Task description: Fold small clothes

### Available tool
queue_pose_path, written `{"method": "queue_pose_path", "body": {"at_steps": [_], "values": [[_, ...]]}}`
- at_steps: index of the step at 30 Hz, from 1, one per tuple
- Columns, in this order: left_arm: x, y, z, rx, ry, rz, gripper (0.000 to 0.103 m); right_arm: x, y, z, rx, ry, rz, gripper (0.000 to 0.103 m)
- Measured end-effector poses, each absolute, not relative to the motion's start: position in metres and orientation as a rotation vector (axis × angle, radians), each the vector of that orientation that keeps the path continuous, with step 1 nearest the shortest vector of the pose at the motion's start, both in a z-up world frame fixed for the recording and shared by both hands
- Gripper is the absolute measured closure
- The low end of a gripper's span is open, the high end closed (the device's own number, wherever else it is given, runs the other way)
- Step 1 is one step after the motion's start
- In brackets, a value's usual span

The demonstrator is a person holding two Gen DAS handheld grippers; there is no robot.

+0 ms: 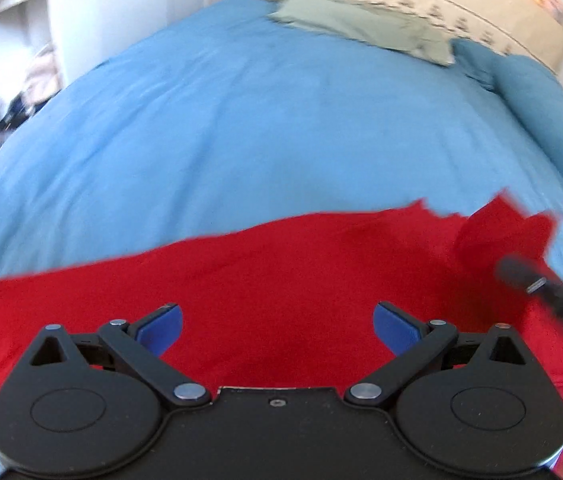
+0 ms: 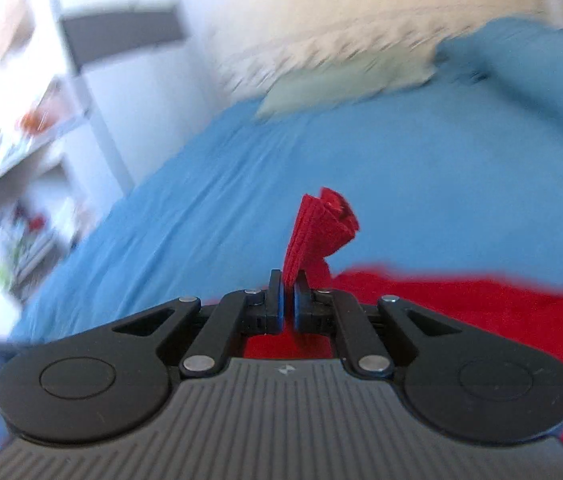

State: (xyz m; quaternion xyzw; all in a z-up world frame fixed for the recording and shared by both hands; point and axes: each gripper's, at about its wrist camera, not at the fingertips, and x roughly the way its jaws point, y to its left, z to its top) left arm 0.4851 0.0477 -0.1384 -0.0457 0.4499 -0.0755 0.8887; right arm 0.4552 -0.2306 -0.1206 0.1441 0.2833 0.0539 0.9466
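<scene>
Blur hid the far bed (image 1: 241, 128) edge. The right gripper (image 2: 288, 280) clamped the red garment (image 2: 313, 228); only the left view showed the left gripper (image 1: 277, 326) spread, empty.

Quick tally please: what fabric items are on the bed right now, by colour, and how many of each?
Red garment, one edge pinched in the right tool: 1
Pale green folded cloth near the far end: 1
Blue bed cover: 1
Blue bolster-like roll along the side: 1
Total: 4
</scene>
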Motion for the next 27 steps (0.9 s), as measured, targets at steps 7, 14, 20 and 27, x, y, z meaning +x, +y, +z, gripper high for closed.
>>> {"method": "queue_pose_path", "body": {"at_steps": [7, 14, 20, 27], "values": [[0.468, 0.081, -0.154, -0.162, 0.893, -0.213, 0.001, 0.455, -0.142, -0.209, 0.171, 0.699, 0.182, 0.083], [0.485, 0.053, -0.161, -0.140, 0.876, -0.320, 0.000, 0.450, -0.117, -0.223, 0.033, 0.658, 0.234, 0.047], [0.485, 0.028, -0.165, -0.190, 0.920, -0.454, 0.001, 0.428, -0.129, -0.202, -0.062, 0.619, 0.311, 0.009], [0.488, -0.006, -0.190, -0.204, 0.957, -0.477, 0.017, 0.400, -0.181, -0.185, -0.085, 0.637, 0.275, 0.006]]}}
